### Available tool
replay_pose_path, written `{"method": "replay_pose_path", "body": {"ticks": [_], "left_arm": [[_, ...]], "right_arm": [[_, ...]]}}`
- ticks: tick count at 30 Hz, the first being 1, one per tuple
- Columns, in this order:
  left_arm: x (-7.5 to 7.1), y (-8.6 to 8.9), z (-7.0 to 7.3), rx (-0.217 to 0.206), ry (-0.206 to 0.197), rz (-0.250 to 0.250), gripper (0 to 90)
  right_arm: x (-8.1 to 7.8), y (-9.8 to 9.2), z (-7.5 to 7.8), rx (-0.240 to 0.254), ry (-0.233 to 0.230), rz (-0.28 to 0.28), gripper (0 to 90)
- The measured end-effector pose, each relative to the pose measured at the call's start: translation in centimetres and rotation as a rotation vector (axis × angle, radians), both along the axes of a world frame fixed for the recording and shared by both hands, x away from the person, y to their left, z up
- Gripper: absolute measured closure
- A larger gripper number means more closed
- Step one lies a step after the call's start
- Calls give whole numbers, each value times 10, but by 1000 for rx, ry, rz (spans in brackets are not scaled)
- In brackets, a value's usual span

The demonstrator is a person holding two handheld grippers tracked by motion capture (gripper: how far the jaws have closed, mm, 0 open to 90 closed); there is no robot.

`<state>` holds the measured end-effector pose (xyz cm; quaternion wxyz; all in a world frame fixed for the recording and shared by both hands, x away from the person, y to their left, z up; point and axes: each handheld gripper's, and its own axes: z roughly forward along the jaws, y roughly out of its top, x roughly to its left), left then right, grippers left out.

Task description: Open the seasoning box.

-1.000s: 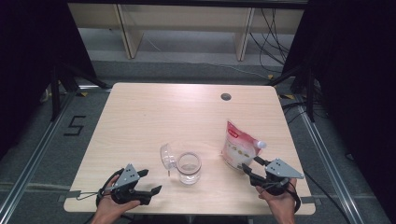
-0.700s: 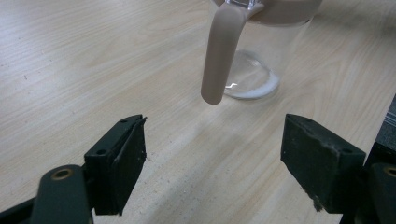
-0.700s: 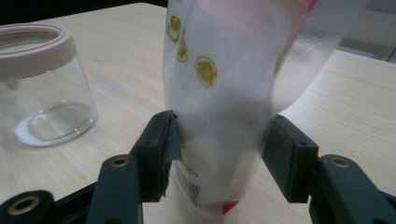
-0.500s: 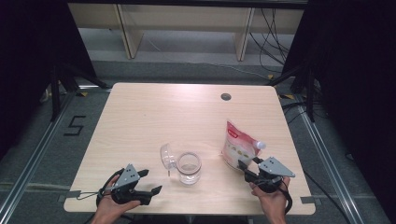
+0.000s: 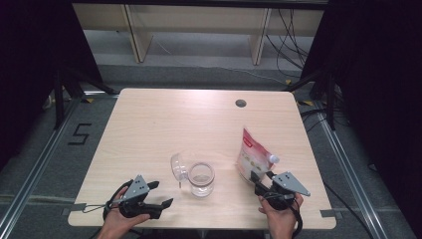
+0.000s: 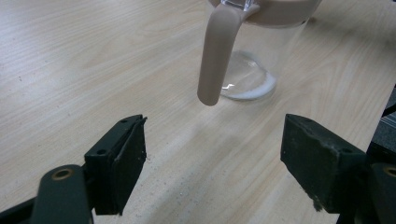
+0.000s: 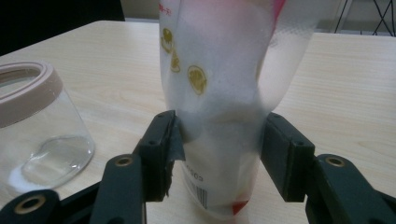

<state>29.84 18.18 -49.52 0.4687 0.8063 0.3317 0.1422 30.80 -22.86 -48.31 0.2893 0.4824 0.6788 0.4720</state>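
Observation:
A white stand-up pouch (image 5: 253,158) with red print and a side spout stands upright at the table's right front. My right gripper (image 5: 260,178) has just been closing on its lower part. In the right gripper view both pads press the pouch (image 7: 219,93) and pinch it in. Left of it stands a clear glass jar (image 5: 201,178) with a beige rim, its hinged lid (image 5: 177,167) flipped open. My left gripper (image 5: 161,193) rests open near the front edge. In the left gripper view it (image 6: 212,172) points at the jar's beige handle (image 6: 215,56), a short way off.
The light wooden table (image 5: 174,119) has a dark cable hole (image 5: 241,103) near its far edge. Beyond the table are a grey floor, shelf legs and cables. The jar (image 7: 37,126) sits close to the left of the held pouch.
My right gripper has slid left and forward up to the pouch, and its jaws now sit around the base. The left gripper, jar and pouch have stayed put.

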Motion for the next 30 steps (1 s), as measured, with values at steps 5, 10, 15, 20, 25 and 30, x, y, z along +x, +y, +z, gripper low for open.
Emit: {"method": "replay_pose_path", "body": {"ticks": [5,10,15,20,25,30], "left_arm": [[1,1,0,-1,-5,-10,222],[0,-1,-1,-19,-2,-5,222],[1,0,1,6,-17,-20,223],[0,-1,1,-12,-5,-13,224],[-1,-2,1,-24,9,-3,225],[0,0,3,1,-12,-19,227]], "right_arm": [[-4,0,-1,21,9,-7,510],[-7,2,-3,41,-2,-29,517],[-15,7,-3,75,4,-17,517],[-20,10,-3,42,4,8,518],[-23,11,-3,80,26,8,543],[-24,11,-5,89,26,25,584]]}}
